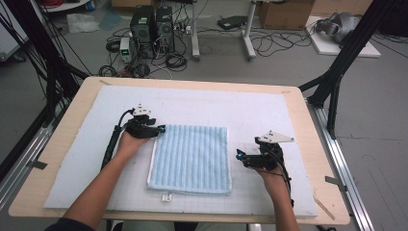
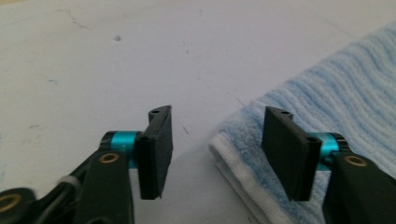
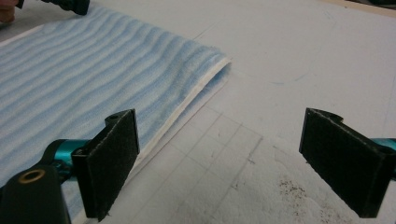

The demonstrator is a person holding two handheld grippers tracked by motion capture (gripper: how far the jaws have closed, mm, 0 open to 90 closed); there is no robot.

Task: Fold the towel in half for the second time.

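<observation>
The left gripper (image 2: 217, 154) is half open, its jaws straddling the folded towel (image 1: 191, 159) corner without pinching. Risk: closing may catch only the top layer. The right gripper (image 3: 219, 163) is wide open beside the opposite edge.

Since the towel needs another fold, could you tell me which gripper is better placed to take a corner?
Left, probably: the left gripper straddles the towel corner; the right gripper stands open beside its edge.
</observation>
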